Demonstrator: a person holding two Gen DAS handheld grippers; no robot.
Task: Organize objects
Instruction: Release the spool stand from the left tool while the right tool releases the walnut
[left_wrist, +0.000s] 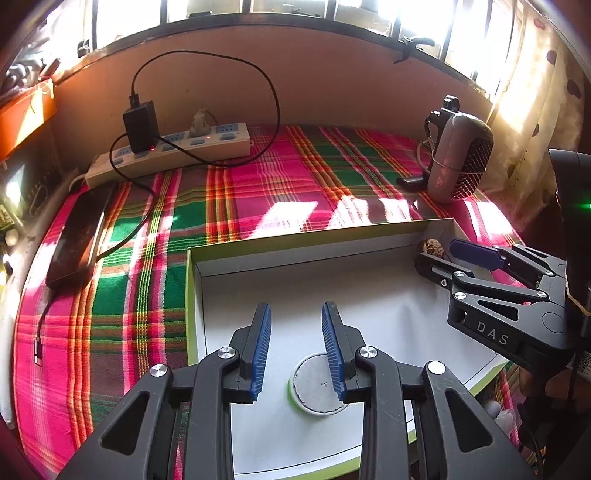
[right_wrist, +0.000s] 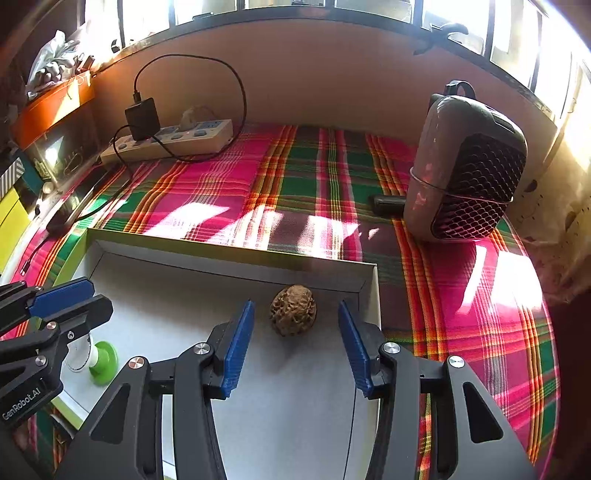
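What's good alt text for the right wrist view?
The open right gripper hovers over a walnut lying untouched in the far right corner of a shallow white box. The box sits on a plaid cloth; the left gripper reaches in at left, above a green-and-white round object.
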